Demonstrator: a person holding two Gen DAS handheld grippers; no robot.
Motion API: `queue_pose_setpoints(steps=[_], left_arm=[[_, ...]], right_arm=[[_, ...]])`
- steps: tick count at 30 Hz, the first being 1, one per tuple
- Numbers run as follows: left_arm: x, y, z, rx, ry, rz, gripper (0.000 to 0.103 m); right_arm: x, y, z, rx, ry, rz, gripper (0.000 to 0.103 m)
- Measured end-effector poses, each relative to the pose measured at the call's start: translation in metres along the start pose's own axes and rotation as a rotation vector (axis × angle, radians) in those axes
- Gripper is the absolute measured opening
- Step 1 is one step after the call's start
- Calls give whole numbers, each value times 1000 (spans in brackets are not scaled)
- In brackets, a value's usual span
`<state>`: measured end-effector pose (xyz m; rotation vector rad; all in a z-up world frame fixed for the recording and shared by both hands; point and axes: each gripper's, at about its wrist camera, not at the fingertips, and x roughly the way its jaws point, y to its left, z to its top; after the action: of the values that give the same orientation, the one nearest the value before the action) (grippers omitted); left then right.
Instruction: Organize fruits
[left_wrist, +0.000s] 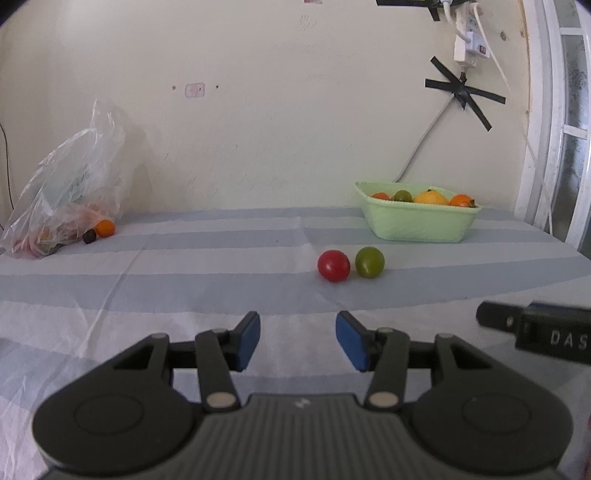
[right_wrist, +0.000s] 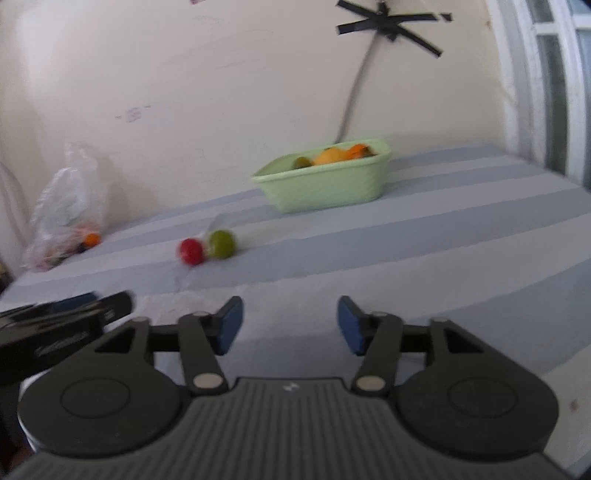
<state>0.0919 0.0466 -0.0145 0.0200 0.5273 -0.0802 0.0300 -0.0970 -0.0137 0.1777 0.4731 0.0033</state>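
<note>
Both grippers empty with jaws apart: left gripper (left_wrist: 297, 339), right gripper (right_wrist: 290, 325). Red fruit (left_wrist: 333, 265) and green fruit (left_wrist: 369, 261) touch, ahead and slightly right of the left fingers, so the left looks nearer. Green basket (left_wrist: 417, 221) sits beyond them.

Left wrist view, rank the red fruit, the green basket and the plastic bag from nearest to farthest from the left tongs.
Measured from the left tongs, which are open and empty:
1. Red fruit, just ahead and slightly right, beside a green fruit.
2. Green basket, farther back on the right, near the wall.
3. Plastic bag, far left against the wall; about as far back as the basket, but much farther sideways.
</note>
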Motion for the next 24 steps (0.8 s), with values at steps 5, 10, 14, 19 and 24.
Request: queue_pose_setpoints(steps=[5, 10, 14, 19, 24], left_arm=[[5, -3, 1, 22, 29, 3, 47], [8, -5, 1, 32, 50, 10, 47], [9, -5, 1, 35, 52, 12, 47], [9, -6, 1, 42, 53, 20, 48], [10, -6, 2, 37, 59, 20, 48]], right_arm=[[0, -7, 5, -37, -24, -40, 73], [-1, -15, 0, 16, -7, -10, 73], [-4, -15, -1, 33, -9, -7, 75], [3, -13, 1, 26, 30, -15, 81], [5, -9, 0, 1, 42, -26, 86]])
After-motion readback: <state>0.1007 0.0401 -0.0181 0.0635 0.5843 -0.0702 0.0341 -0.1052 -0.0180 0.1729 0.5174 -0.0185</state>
